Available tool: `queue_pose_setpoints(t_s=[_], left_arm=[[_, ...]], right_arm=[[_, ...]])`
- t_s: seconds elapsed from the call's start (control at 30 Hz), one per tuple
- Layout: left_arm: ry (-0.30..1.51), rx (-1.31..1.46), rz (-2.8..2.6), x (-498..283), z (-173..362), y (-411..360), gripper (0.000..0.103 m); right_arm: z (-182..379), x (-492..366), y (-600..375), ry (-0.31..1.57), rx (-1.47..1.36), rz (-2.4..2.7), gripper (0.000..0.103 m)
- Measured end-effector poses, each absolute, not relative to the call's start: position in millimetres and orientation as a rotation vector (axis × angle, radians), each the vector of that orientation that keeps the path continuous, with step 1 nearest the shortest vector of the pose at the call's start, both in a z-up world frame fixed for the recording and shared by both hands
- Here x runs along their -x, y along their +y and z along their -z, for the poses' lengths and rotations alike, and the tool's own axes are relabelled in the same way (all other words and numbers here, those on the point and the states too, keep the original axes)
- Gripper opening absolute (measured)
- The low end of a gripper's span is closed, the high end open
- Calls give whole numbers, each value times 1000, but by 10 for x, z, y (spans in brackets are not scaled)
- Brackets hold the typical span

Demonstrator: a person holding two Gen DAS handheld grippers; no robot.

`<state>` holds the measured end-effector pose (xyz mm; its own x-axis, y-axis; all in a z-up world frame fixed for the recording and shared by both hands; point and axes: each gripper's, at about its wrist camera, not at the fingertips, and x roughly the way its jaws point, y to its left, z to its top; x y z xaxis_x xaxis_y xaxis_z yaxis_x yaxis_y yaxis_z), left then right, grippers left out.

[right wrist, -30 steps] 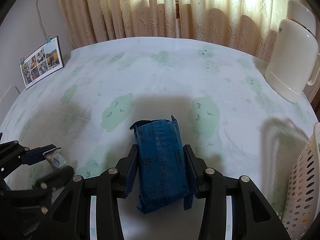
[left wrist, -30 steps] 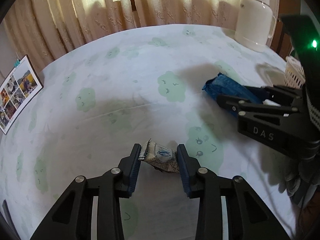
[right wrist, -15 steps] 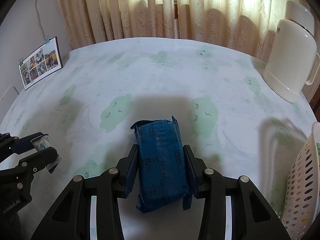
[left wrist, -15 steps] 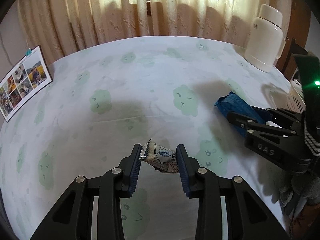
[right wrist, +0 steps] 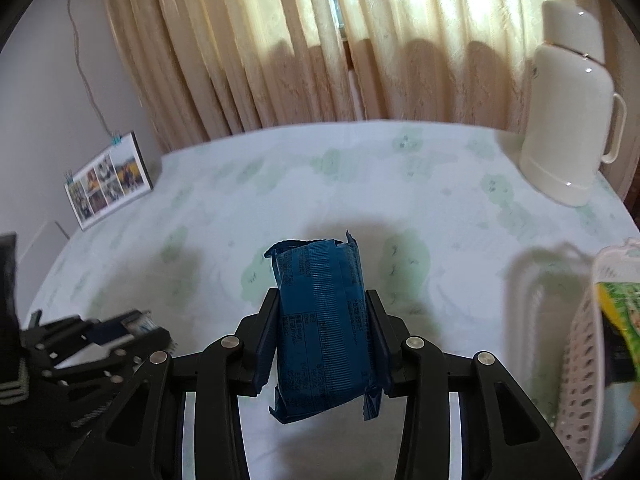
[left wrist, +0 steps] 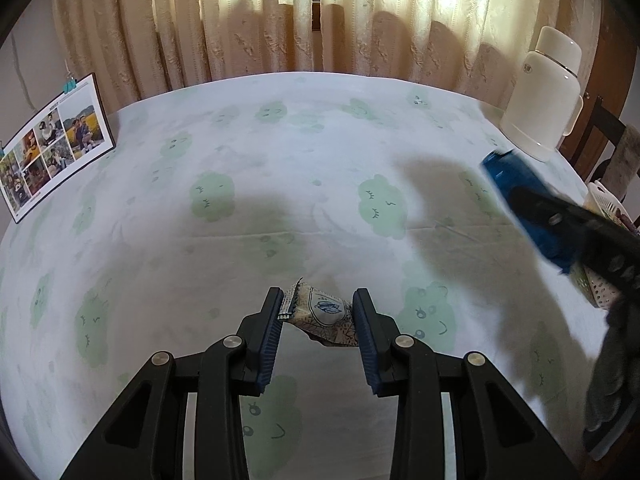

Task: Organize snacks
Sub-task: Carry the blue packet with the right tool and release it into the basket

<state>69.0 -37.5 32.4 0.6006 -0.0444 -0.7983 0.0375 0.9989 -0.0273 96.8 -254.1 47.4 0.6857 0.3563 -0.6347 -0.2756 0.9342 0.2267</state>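
**Both jaws loaded above the table**

My left gripper (left wrist: 318,312) pinches a small pale snack packet (left wrist: 322,314); my right gripper (right wrist: 322,332) clamps a blue packet (right wrist: 322,328), both clear of the cloud-print tablecloth (left wrist: 280,184). Perforated basket (right wrist: 580,360) right; white jug (right wrist: 568,120) and photo board (left wrist: 48,148) beyond.

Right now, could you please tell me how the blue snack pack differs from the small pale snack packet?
The blue snack pack is plainly larger than the small pale snack packet. The pack is solid dark blue with fine print; the packet is cream with a blue leaf emblem. The right gripper clamps the pack, the left gripper the packet. Both are sealed wrappers held above the table.
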Motion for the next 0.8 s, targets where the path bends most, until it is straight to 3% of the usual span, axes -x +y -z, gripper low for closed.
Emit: queue_pose_setpoints(t_s=[0.8], left_arm=[[921,-7,61,-675,-315,-442,32]], right_arm=[[-931,-632,-3735,559,-325,13,42]])
